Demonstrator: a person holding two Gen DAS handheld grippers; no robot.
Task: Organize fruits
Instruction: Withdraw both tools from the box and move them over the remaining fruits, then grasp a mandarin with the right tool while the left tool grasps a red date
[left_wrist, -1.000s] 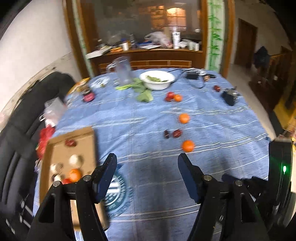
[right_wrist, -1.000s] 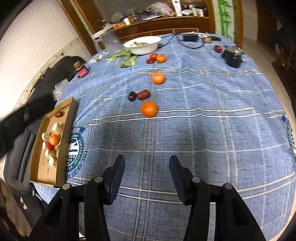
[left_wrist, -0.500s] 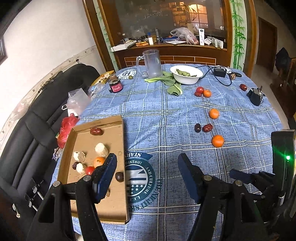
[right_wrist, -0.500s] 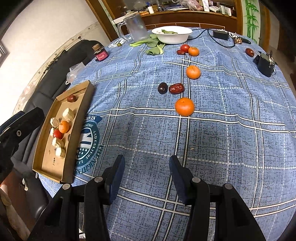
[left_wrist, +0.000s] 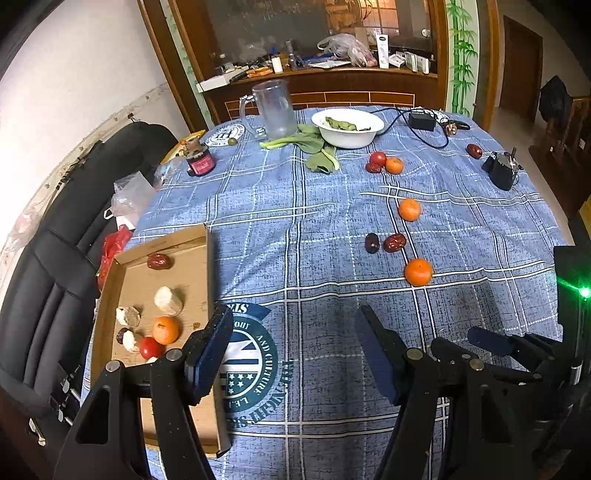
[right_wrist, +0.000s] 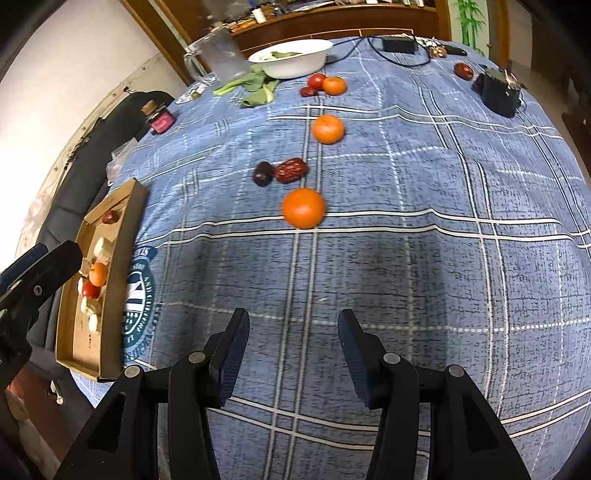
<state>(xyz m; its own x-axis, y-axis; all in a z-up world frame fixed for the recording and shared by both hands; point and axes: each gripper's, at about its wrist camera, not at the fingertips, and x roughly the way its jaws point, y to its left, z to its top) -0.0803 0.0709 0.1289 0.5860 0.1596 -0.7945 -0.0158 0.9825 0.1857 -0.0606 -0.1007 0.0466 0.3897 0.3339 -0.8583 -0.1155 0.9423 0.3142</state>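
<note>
At the left of the blue checked tablecloth, a shallow cardboard tray serves as the collecting point: it already holds a red date, a tangerine, a small red tomato and several pale chunks, which suggests sorted fruit goes there. The left gripper hangs with its left finger over the tray's near corner, jaws parted to a middling gap and nothing between them, apparently free after or before a drop.

Further right, the right gripper points down at bare cloth, its jaws a little narrower, also empty. The loose fruit lies ahead of it in a rough line running away from the fingertips: the nearest tangerine just beyond and slightly left of centre, then a dark date touching or almost touching a red date, another tangerine farther off, and a tomato with a tangerine near the white bowl. One more red fruit sits far right beside a black device. The nearest tangerine looks the likeliest next pick.
</note>
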